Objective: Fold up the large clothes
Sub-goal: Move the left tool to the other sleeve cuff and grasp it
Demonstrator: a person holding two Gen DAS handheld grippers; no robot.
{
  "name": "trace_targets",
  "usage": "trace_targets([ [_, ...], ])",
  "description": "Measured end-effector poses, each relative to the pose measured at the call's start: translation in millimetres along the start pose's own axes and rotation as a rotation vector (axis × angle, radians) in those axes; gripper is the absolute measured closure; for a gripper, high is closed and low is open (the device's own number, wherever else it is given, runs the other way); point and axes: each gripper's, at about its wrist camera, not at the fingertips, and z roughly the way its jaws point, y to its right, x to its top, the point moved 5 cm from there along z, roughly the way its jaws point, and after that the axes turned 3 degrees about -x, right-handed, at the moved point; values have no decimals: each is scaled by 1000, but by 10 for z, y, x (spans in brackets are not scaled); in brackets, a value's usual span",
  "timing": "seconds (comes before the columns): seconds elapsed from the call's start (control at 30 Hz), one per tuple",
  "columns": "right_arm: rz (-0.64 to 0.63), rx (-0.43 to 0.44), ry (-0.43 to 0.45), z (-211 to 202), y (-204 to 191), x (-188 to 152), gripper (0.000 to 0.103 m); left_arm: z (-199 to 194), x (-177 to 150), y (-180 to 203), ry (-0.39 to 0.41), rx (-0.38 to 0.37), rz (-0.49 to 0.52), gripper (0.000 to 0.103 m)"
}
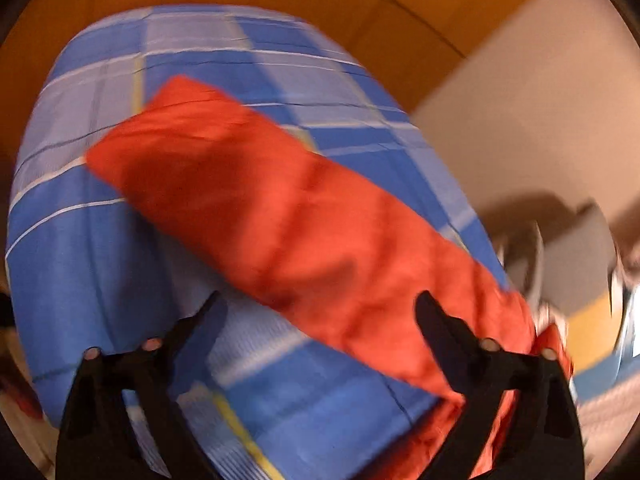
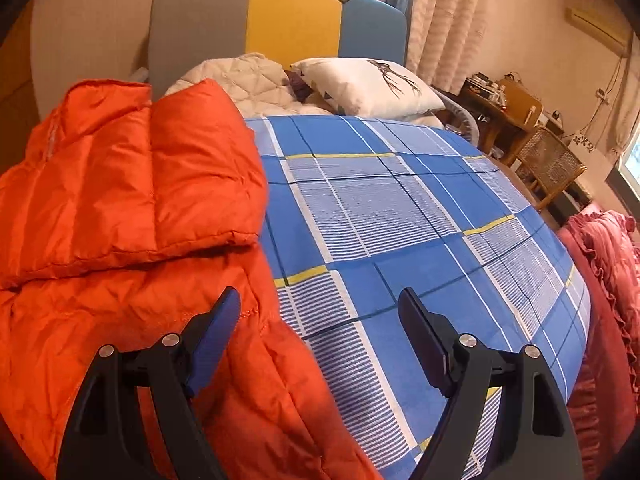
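Black tongs fill the bottom of both wrist views. On the right tongs (image 2: 320, 308) the jaws stand wide apart with nothing pressed between the pads; one finger hangs over the orange puffer jacket (image 2: 132, 240), the other over the blue plaid bedsheet (image 2: 400, 208). On the left tongs (image 1: 320, 308) the jaws are likewise spread, gripping nothing, and that view is smeared by motion blur.

From the left wrist the jacket (image 1: 280, 208) shows as a long orange band running slantwise across the sheet (image 1: 100, 260), its near end passing under one finger. From the right wrist it lies on the bed's left side, a quilted part doubled over on top of the rest.

Beyond the jacket sit a cream quilt (image 2: 240, 80) and a white pillow (image 2: 368, 84) against a grey, yellow and blue headboard (image 2: 292, 28). Curtains (image 2: 452, 20), a wicker chair (image 2: 548, 160) and a pink ruffled blanket (image 2: 608, 248) lie to the right.
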Motion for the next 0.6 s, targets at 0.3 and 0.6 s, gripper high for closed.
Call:
trace_targets([
  [0.3,-44,-23,14,11,-110,-22,23,200,153,-384,6,18,-117,24],
  [0.6,-35,-26,6,56,-90,-50,23,272,346,-482,17,49,-136,88],
])
